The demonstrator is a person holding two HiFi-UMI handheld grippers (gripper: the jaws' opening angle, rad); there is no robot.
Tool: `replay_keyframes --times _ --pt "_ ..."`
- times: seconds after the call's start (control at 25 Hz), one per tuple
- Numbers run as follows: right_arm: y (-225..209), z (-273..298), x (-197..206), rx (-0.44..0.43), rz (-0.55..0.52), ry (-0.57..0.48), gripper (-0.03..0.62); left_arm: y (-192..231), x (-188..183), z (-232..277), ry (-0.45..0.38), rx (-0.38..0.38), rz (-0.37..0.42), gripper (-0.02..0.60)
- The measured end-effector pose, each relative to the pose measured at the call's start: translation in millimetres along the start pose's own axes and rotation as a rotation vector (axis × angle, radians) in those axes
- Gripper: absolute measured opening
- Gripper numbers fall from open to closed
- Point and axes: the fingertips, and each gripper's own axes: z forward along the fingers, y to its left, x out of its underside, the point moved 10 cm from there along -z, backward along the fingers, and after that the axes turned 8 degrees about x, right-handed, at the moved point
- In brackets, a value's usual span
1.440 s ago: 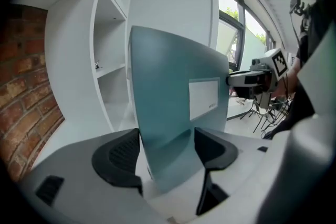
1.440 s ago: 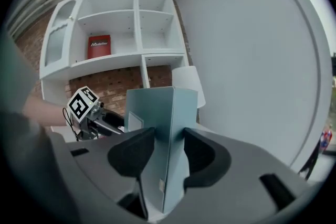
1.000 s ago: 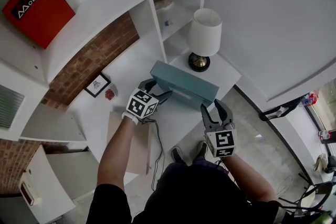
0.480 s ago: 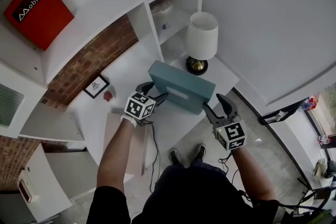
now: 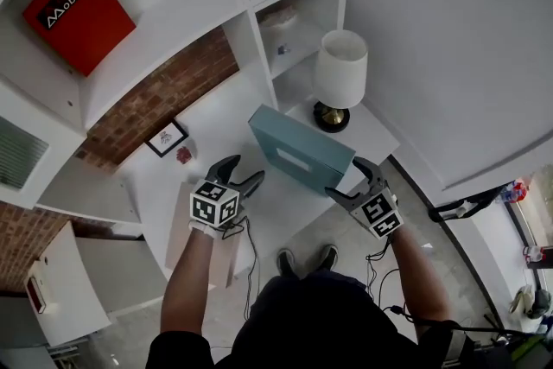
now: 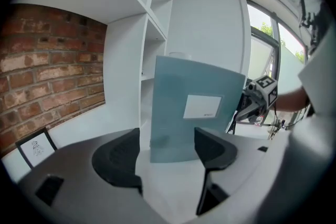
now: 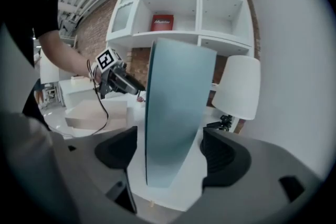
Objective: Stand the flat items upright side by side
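Note:
A flat teal book (image 5: 302,149) with a white label stands upright on its long edge on the white desk (image 5: 216,130). My left gripper (image 5: 242,170) is open and sits a short way back from the book's left end, touching nothing. In the left gripper view the book (image 6: 194,110) stands beyond the open gripper (image 6: 167,147). My right gripper (image 5: 347,177) straddles the book's right end. Its jaws are opening, with a gap showing on both sides of the book (image 7: 176,107) in the right gripper view.
A lamp (image 5: 340,73) with a white shade stands just behind the book. A small framed picture (image 5: 166,138) leans on the brick wall. A beige box (image 5: 177,229) lies under my left arm, with a black cable beside it. White shelves hold a red box (image 5: 79,11).
My left gripper has let go of the book's left end and drawn back toward me. My right gripper has moved up to the book's right end and its jaws have widened.

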Motion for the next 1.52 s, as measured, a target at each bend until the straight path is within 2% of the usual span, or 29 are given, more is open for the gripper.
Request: replay_keyframes --times 0.16,0.36,0.6,0.88,1.28,1.52 --pt "0 15 9 -0.085 -0.119 0.015 0.337 -20 1 -24 -0.039 -0.033 -0.031 0.322" --pt "-12 19 7 -0.129 -0.110 0.002 0.308 -47 6 -37 -0.068 -0.080 -0.059 0.322" --pt "-8 34 0 -0.069 -0.038 0.002 0.304 -72 20 -36 -0.108 -0.105 -0.148 0.322" --pt "1 72 -14 0.044 0.016 0.034 0.304 -84 26 -50 -0.131 -0.109 -0.178 0.322" --pt "2 134 -48 0.127 0.027 0.077 0.304 -48 40 -76 -0.198 -0.089 -0.226 0.319" --pt "-1 168 -66 0.168 0.016 0.105 0.307 -22 46 -85 -0.206 -0.073 -0.229 0.313"
